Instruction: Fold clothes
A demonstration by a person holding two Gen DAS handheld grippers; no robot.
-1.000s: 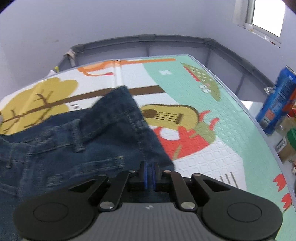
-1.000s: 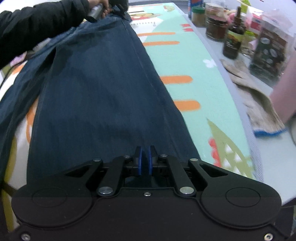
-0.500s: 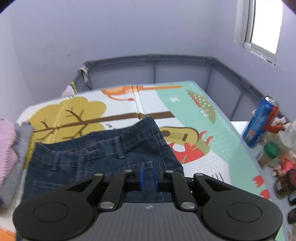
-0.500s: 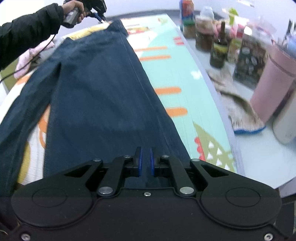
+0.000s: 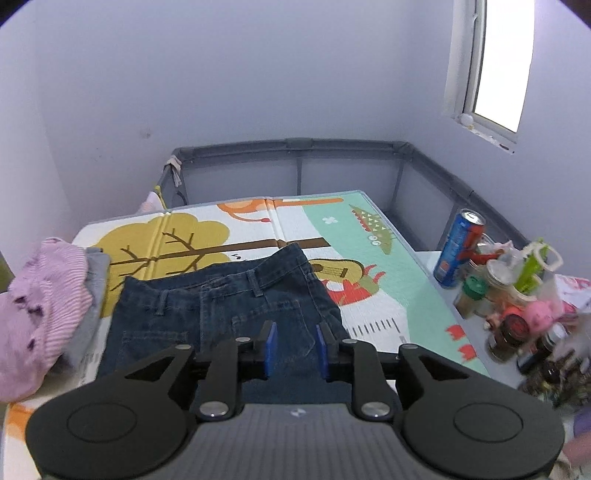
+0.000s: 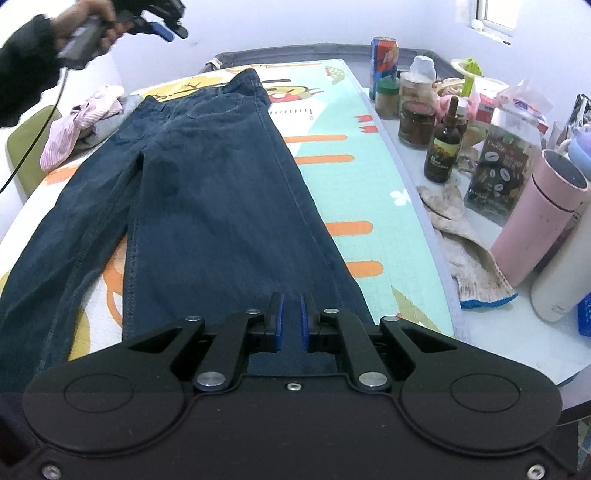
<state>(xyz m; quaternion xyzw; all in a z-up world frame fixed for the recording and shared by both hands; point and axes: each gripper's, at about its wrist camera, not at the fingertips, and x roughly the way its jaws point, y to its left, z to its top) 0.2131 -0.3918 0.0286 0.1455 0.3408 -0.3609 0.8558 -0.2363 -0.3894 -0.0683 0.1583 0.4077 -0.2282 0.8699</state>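
Dark blue jeans (image 6: 207, 192) lie flat along the play mat (image 6: 351, 177), waistband at the far end and legs toward the right wrist camera. My left gripper (image 5: 295, 347) hangs above the waistband area of the jeans (image 5: 221, 314). Its jaws are opening and nothing is between the blue pads. From the right wrist view, a hand in a dark sleeve holds that left gripper (image 6: 173, 22) high over the far end. My right gripper (image 6: 290, 321) hovers over the right leg's lower end. Its pads stand a narrow gap apart, with no cloth between them.
A pink striped garment (image 5: 44, 306) on grey clothes is piled left of the waistband. Right of the mat stand a blue can (image 6: 384, 62), jars, a dark bottle (image 6: 443, 147), a pink flask (image 6: 535, 221) and a worn glove (image 6: 465, 240). A grey playpen rail (image 5: 295, 147) runs behind.
The left gripper let go of the waistband corner, rose, pulled back and spread its jaws. The right gripper lifted a little off the leg. The jeans now lie flat.
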